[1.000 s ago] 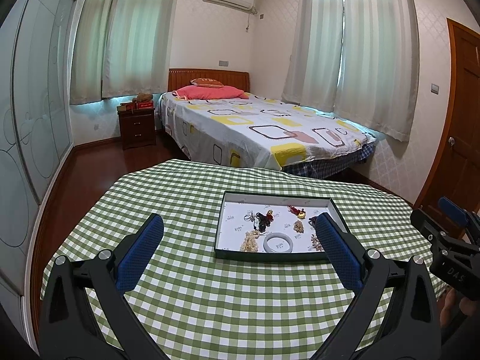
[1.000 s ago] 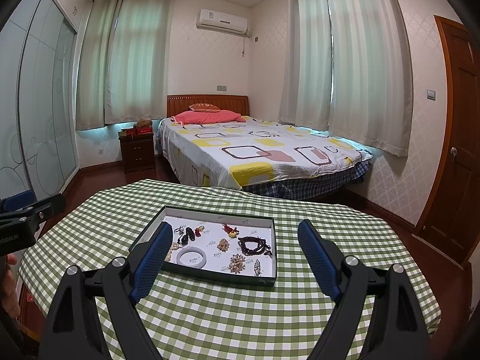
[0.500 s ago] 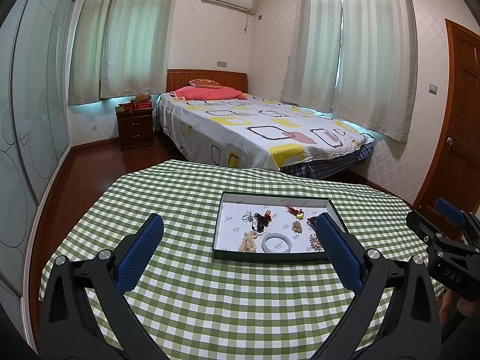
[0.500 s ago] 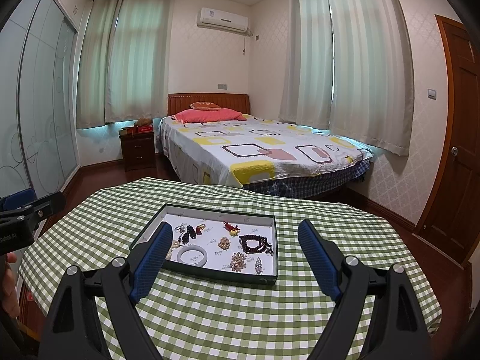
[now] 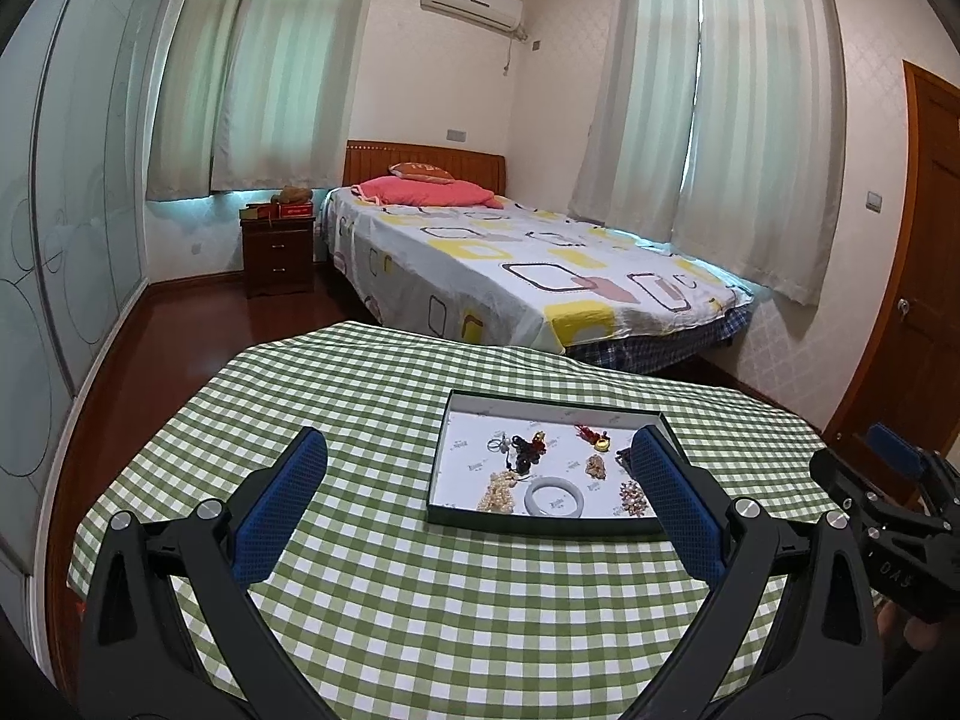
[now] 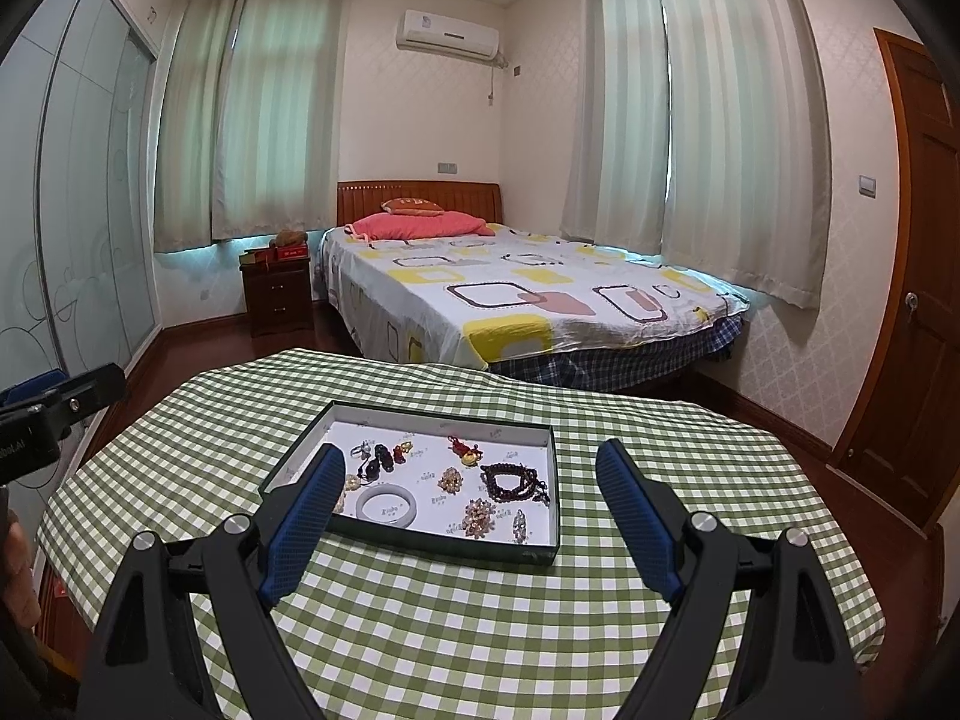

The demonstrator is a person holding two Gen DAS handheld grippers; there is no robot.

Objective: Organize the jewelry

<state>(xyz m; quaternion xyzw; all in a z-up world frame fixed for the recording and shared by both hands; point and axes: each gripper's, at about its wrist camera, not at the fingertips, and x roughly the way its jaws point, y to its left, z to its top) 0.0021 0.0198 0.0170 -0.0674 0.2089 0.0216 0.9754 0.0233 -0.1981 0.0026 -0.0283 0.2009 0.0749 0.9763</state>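
A shallow dark-green tray point(image 5: 540, 525) point(image 6: 432, 540) with a white lining lies on the green checked tablecloth point(image 5: 372, 588). In it lie a white bangle point(image 5: 554, 497) point(image 6: 387, 504), a dark bead bracelet point(image 6: 510, 480), a pearl cluster point(image 5: 497, 492), a red knot charm point(image 5: 591, 435) point(image 6: 462, 450), a ring point(image 6: 360, 450) and other small pieces. My left gripper point(image 5: 478, 438) hovers open short of the tray's near edge, nothing between its blue pads. My right gripper point(image 6: 471, 451) also stands open and empty, facing the tray from the right.
The table's edges drop off to a dark wooden floor on all sides. Beyond it stand a bed point(image 6: 510, 294) and a nightstand point(image 5: 279, 252). A wooden door point(image 6: 918, 300) is at the right. A hand point(image 6: 15, 576) shows at the left edge.
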